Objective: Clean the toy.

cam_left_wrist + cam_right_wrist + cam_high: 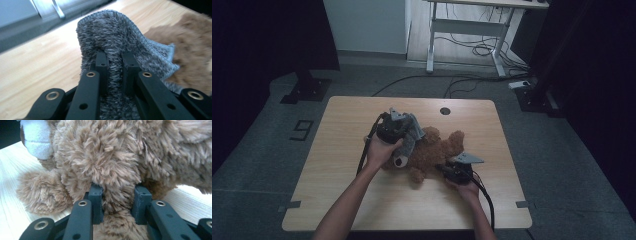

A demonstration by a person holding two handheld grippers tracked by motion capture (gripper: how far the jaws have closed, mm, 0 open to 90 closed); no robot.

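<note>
Two claws at work on a brown teddy bear and a grey fuzzy cloth on a wooden tabletop

The teddy bear (434, 150) lies near the middle of the tabletop (337, 175), and the grey cloth (409, 135) is draped over its left part, touching it. The left claw (114, 67), held in the person's left hand (379, 150), pinches a fold of the cloth (112, 37) between its two black jaws, with the fabric rising above them and brown fur just beside it at the right of the left gripper view. The right claw (117, 200), held in the right hand (467, 189) at the bear's near right side, pinches a tuft of the bear's plush (105, 157) between its jaws; a paw rests on the wood to the left of them, and a white muzzle shows at the top left of the right gripper view
</note>
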